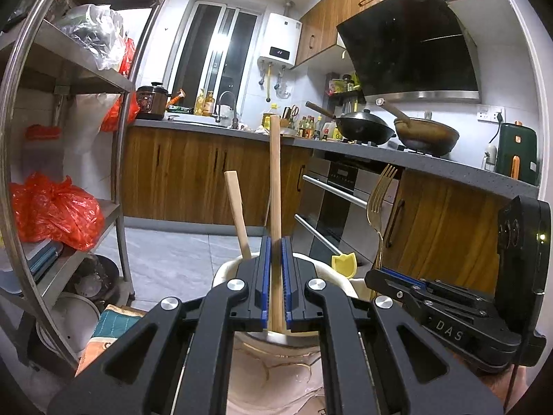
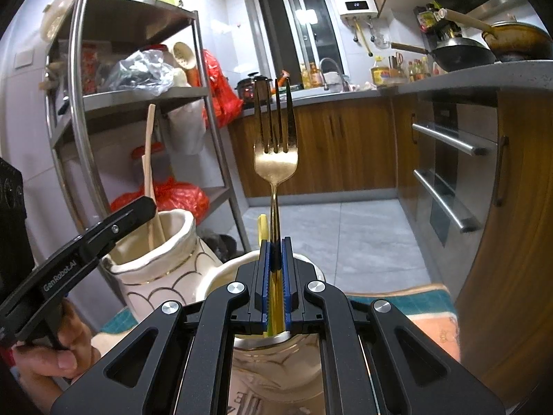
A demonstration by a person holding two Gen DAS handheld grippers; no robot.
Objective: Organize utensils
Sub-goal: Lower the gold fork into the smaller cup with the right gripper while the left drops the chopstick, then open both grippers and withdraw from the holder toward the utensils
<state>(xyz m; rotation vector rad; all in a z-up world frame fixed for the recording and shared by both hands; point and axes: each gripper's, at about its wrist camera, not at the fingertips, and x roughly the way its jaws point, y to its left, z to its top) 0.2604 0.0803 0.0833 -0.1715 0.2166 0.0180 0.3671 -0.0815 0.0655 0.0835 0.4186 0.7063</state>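
My left gripper is shut on an upright wooden chopstick over a cream ceramic holder. A second wooden stick leans in that holder. My right gripper is shut on the handle of a gold fork, tines up, over another cream holder. A yellow utensil stands behind the fork. In the right wrist view the left gripper is at the scalloped holder with the chopsticks. In the left wrist view the fork and right gripper sit at right.
A steel shelf rack with red bags stands at left. Wooden cabinets and an oven run along the far side, with woks on the counter. A teal and orange cloth lies under the holders.
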